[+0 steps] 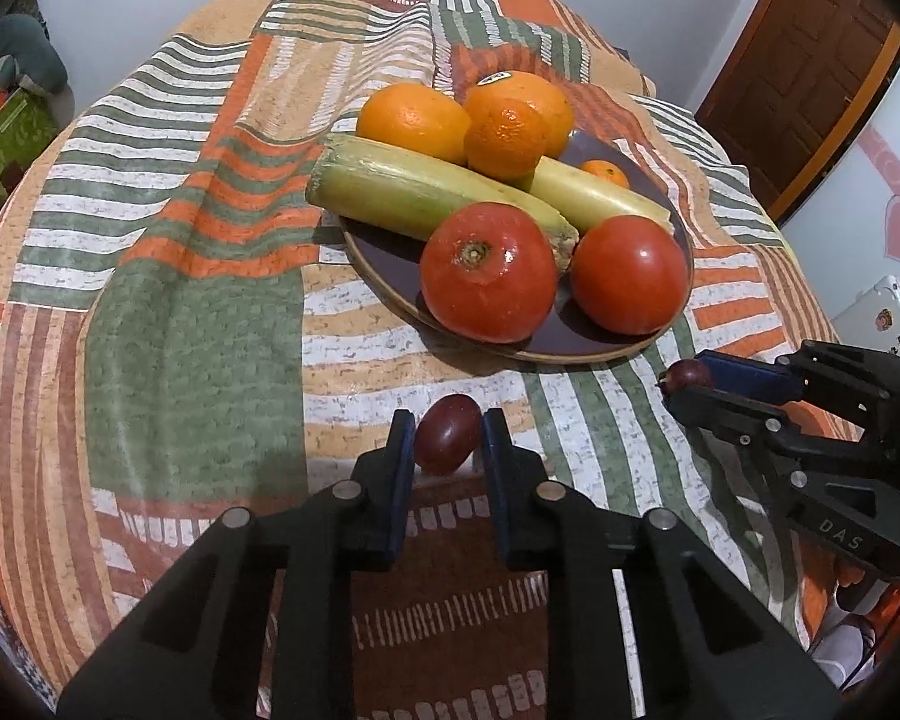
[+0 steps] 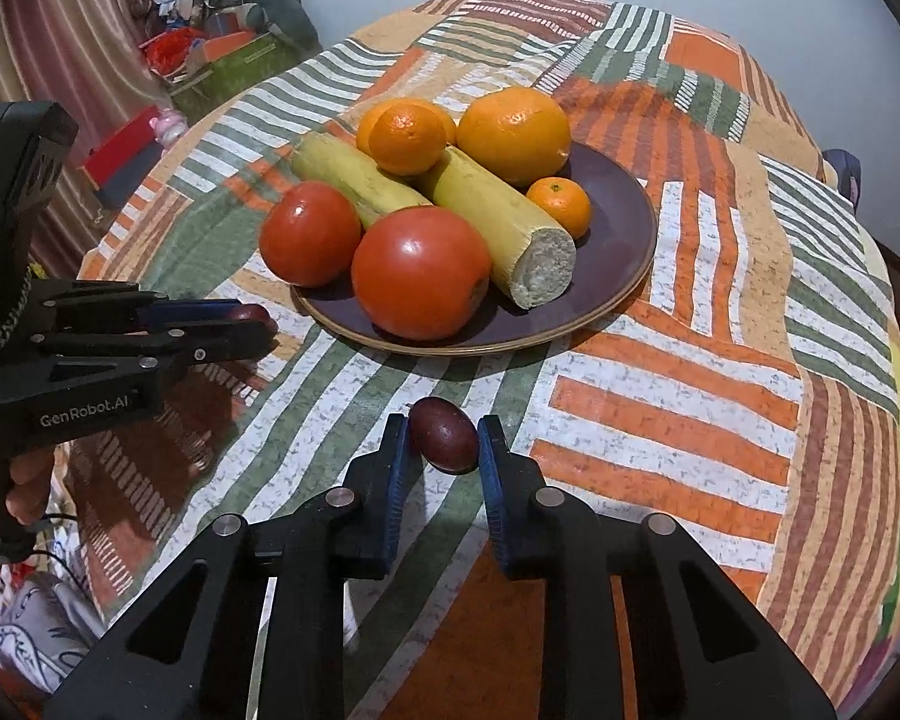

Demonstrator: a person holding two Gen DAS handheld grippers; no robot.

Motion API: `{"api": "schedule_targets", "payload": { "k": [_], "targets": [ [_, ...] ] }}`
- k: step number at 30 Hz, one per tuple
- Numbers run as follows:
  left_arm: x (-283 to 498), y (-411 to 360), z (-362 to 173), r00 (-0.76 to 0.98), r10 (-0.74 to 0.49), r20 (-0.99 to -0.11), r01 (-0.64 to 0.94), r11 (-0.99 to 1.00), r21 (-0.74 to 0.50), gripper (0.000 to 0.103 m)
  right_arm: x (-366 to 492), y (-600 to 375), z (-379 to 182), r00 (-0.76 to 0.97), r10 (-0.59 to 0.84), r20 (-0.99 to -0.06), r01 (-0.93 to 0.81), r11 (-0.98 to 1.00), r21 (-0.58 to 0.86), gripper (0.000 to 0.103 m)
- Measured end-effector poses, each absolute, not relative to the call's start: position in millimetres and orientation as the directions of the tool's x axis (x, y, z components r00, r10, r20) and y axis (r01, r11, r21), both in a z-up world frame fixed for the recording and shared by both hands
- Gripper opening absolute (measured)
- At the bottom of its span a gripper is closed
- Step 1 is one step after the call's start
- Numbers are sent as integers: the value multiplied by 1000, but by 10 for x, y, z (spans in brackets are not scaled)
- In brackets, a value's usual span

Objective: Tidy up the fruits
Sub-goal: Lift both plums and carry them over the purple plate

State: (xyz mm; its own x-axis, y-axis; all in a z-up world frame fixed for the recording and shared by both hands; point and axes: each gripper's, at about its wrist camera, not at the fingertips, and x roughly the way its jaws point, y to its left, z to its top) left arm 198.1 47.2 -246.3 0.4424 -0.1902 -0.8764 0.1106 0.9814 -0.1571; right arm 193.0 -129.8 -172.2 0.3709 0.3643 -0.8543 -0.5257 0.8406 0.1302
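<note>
A dark plate (image 1: 384,267) (image 2: 618,222) on the patterned tablecloth carries two tomatoes (image 1: 489,273) (image 2: 420,273), two yellow-green stalk pieces (image 1: 402,189) (image 2: 498,222), two oranges (image 1: 414,120) (image 2: 513,135) and two mandarins (image 1: 504,135) (image 2: 559,206). My left gripper (image 1: 448,435) is shut on a dark red grape (image 1: 448,441) in front of the plate; it also shows in the right wrist view (image 2: 252,324). My right gripper (image 2: 444,435) is shut on another dark red grape (image 2: 444,435); it shows in the left wrist view (image 1: 681,381) right of the plate.
The round table's cloth (image 1: 198,312) (image 2: 720,360) drops off at the edges. Boxes and clutter (image 2: 222,54) stand on the floor to the left. A wooden door (image 1: 798,72) is at the back right.
</note>
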Motion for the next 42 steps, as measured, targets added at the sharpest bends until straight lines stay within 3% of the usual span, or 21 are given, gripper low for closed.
{"api": "schedule_targets", "payload": {
  "k": [22,42],
  "targets": [
    [2129,334,-1717,599,-203,-774,159,978,-133,22,2158,-1565,-1111,550,370,-749,-478,875,82,21],
    [2645,-40,-1927,545,-255,-799,229,962,-150,22,2594,-1585,-1409,520,374,-768,-449,884,126,21]
  ]
}}
